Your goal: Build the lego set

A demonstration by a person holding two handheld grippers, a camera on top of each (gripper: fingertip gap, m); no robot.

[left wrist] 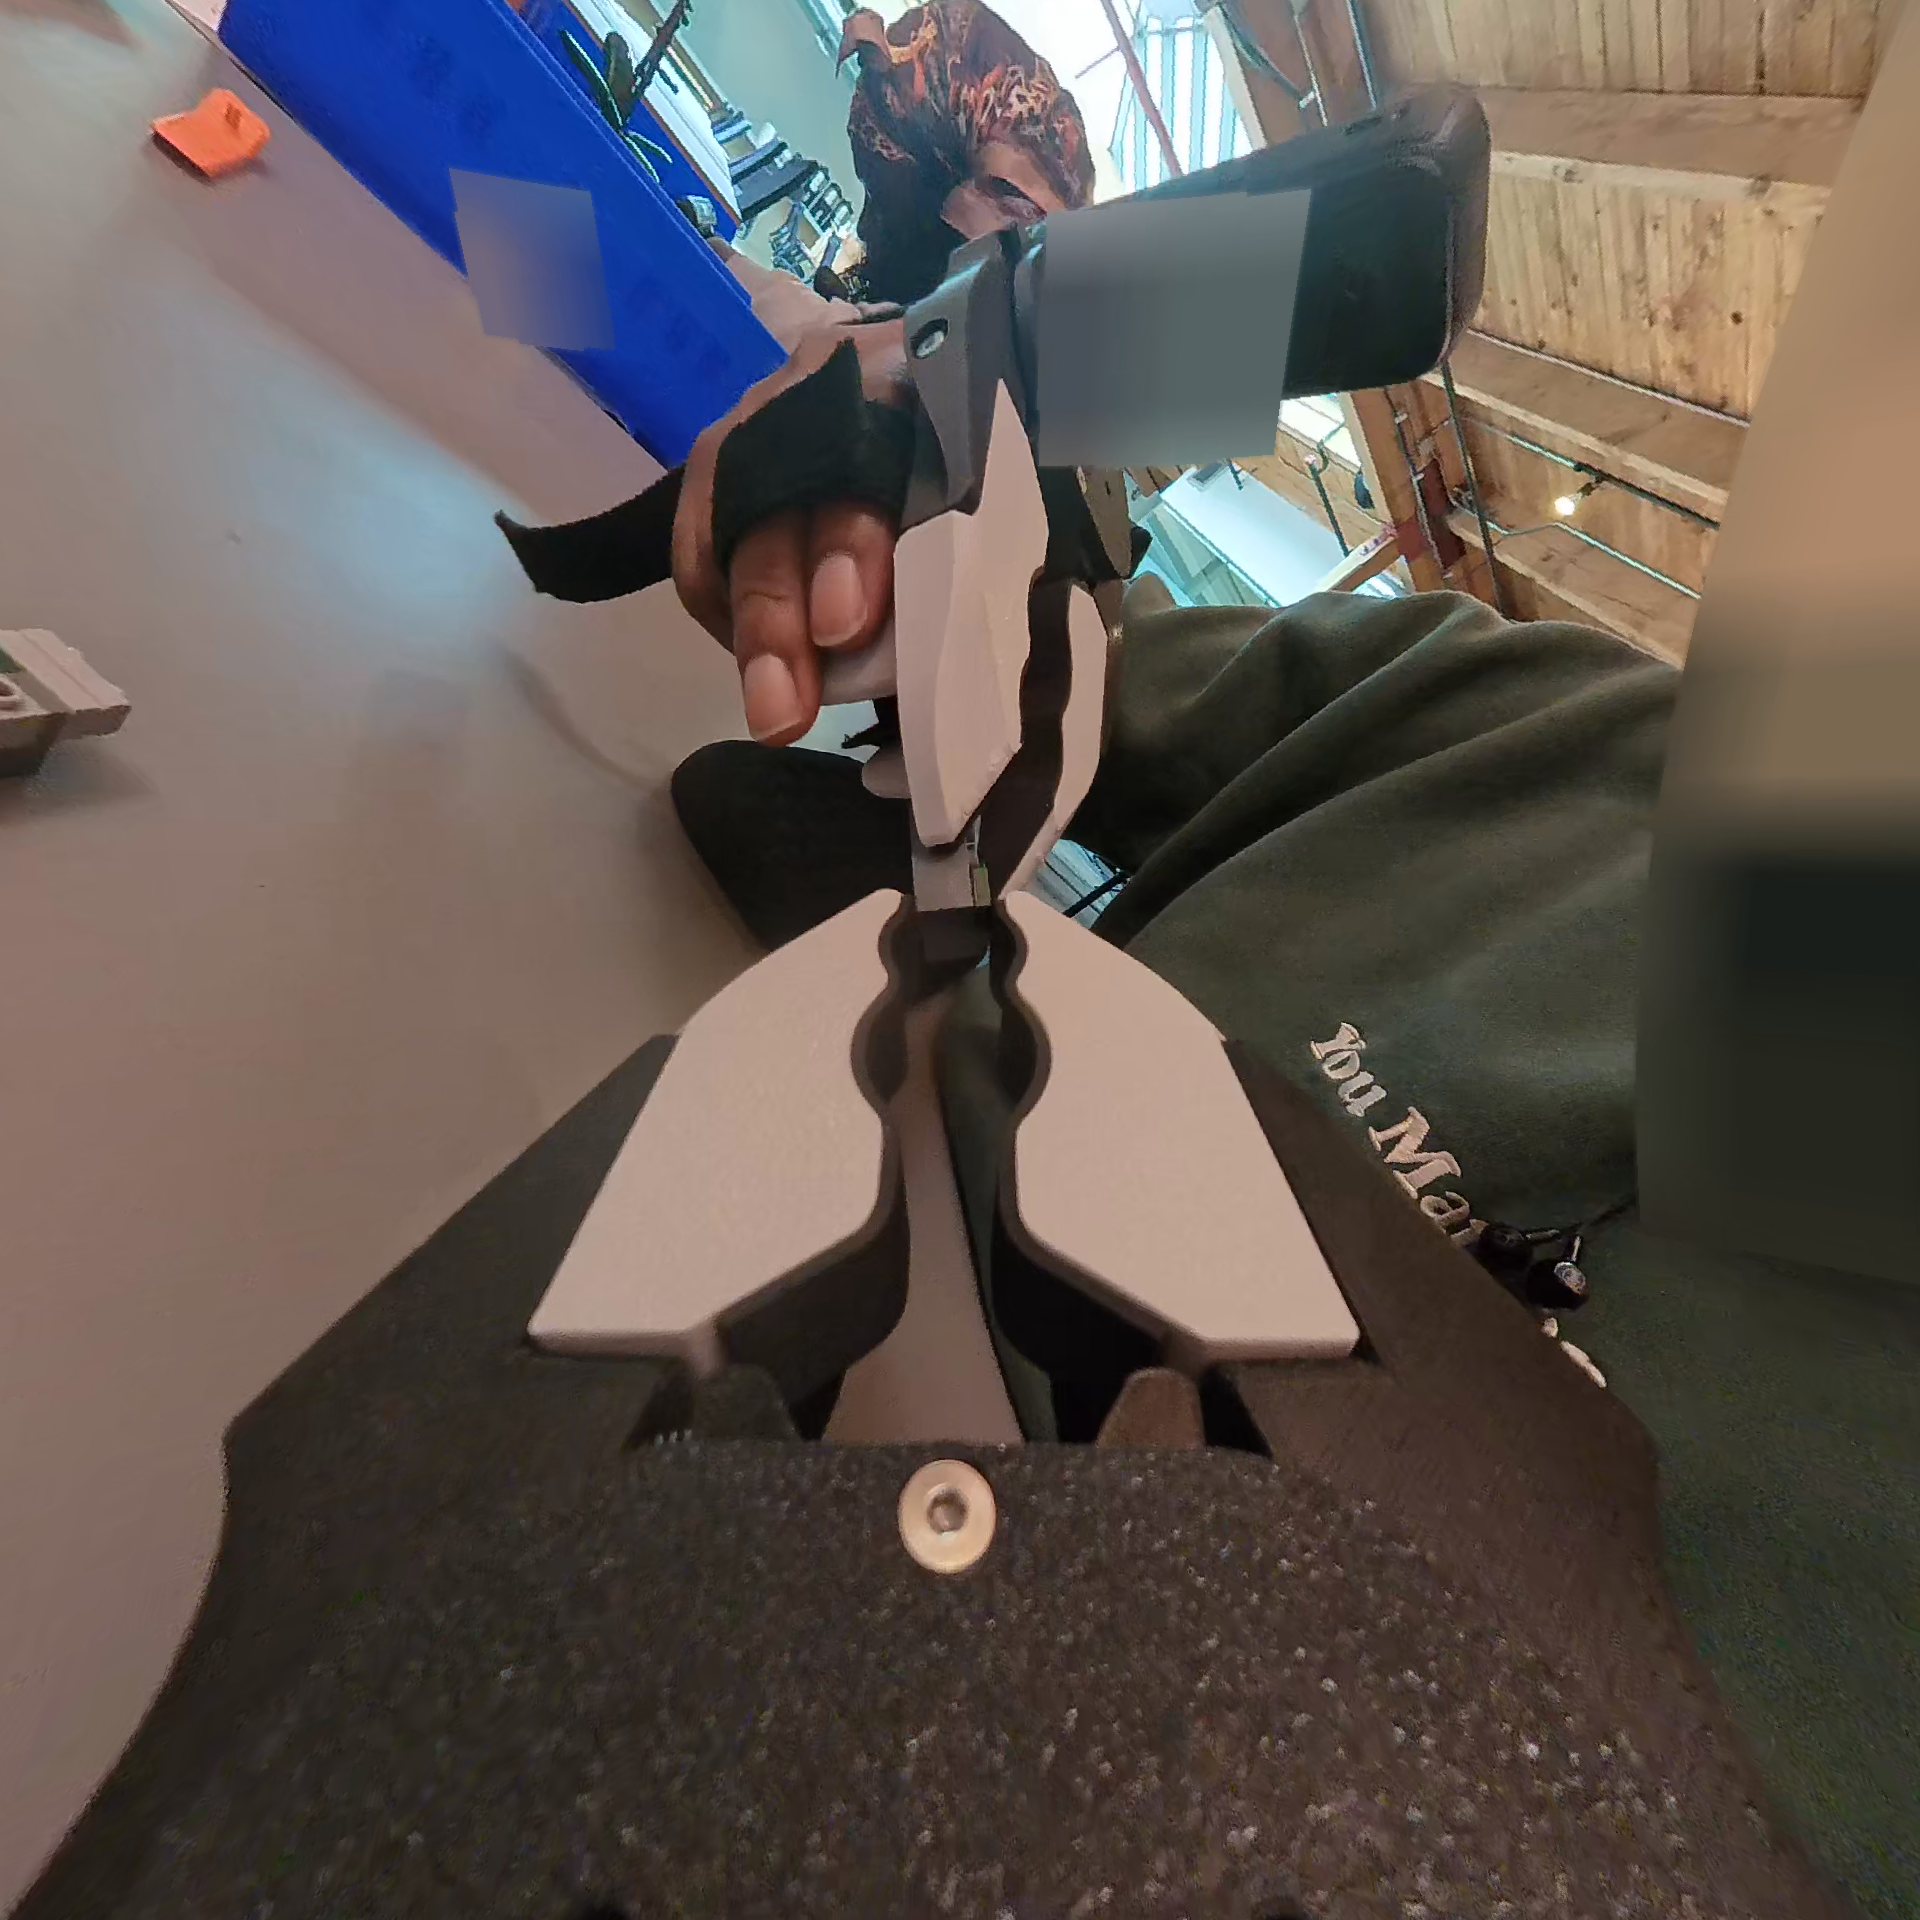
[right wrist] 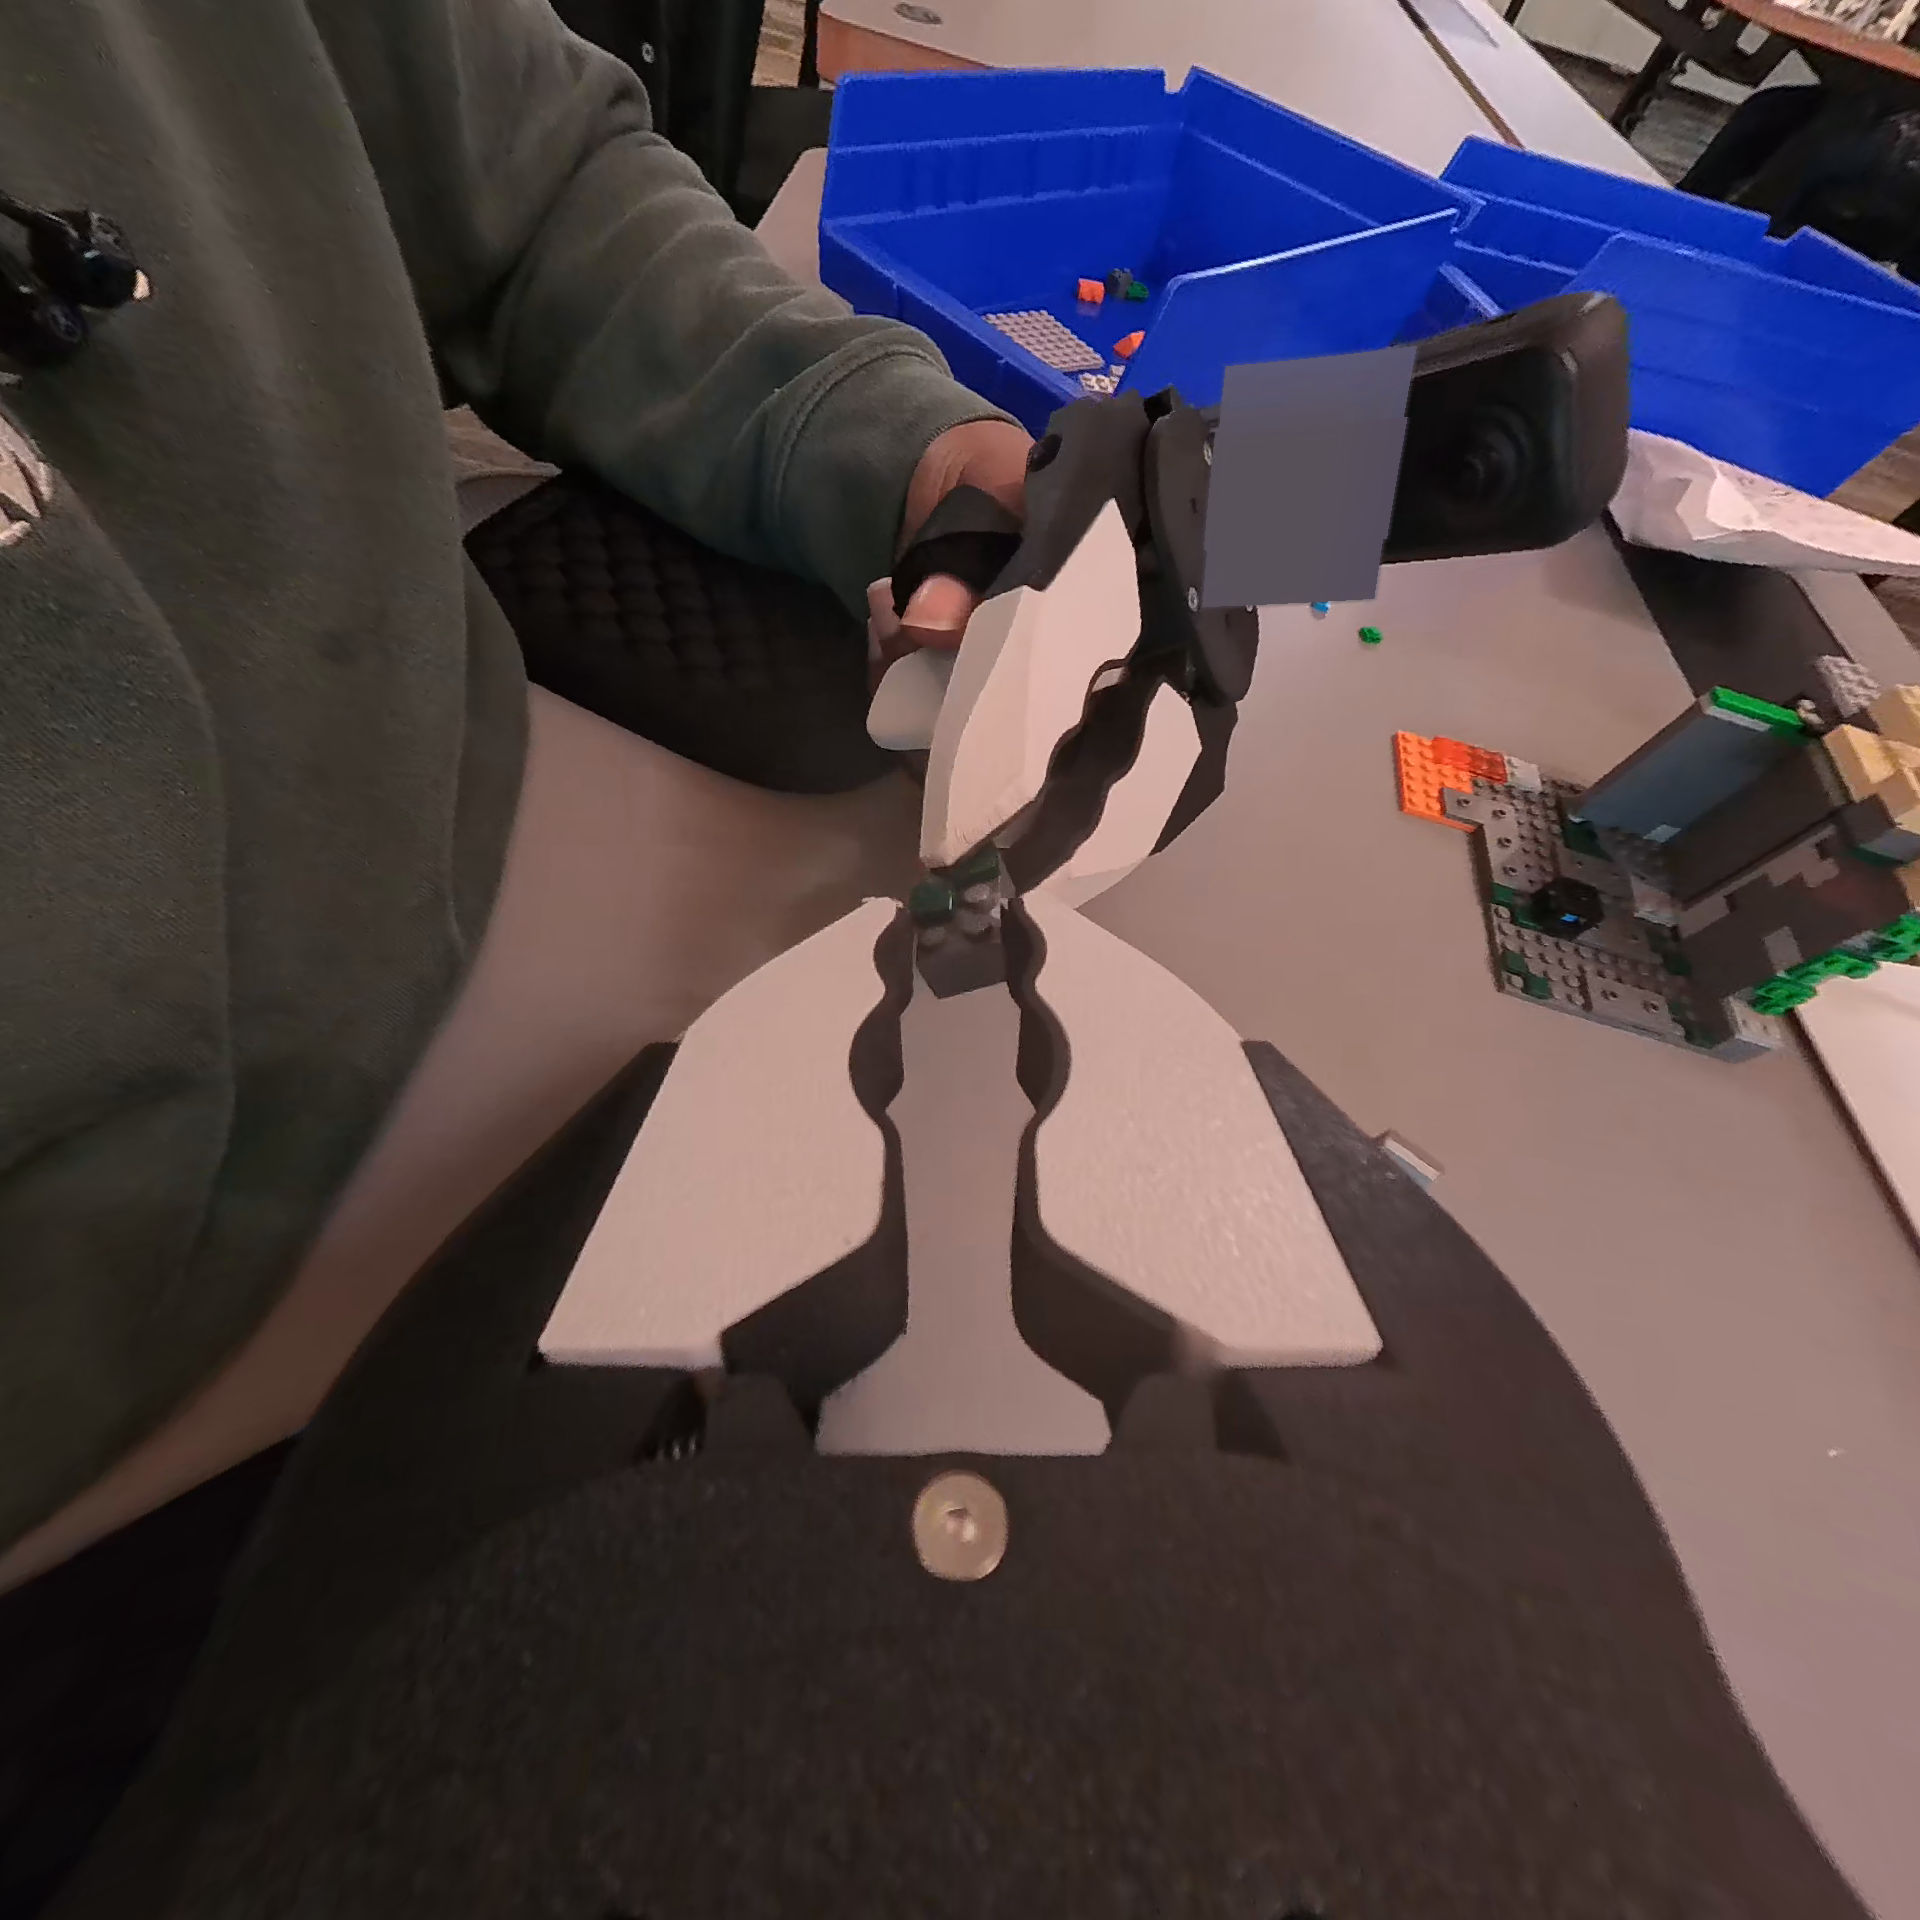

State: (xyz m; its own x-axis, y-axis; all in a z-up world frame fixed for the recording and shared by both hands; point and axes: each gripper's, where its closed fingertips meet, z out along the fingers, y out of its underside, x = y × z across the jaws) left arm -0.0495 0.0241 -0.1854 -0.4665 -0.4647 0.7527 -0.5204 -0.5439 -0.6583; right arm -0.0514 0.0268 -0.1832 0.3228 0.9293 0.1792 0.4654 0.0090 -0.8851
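Lego piece [right wrist: 961, 925] pinched between left claw [right wrist: 971, 868], right claw [right wrist: 956, 935] tips.

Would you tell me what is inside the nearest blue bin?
The blue bin holds a grey studded plate and small orange, green and dark pieces; its divider hides the neighbouring compartment.

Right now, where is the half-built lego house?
In the right wrist view, the half-built lego house stands on the grey table at the right side, in front of the blue bins, with its orange plate toward the left gripper.
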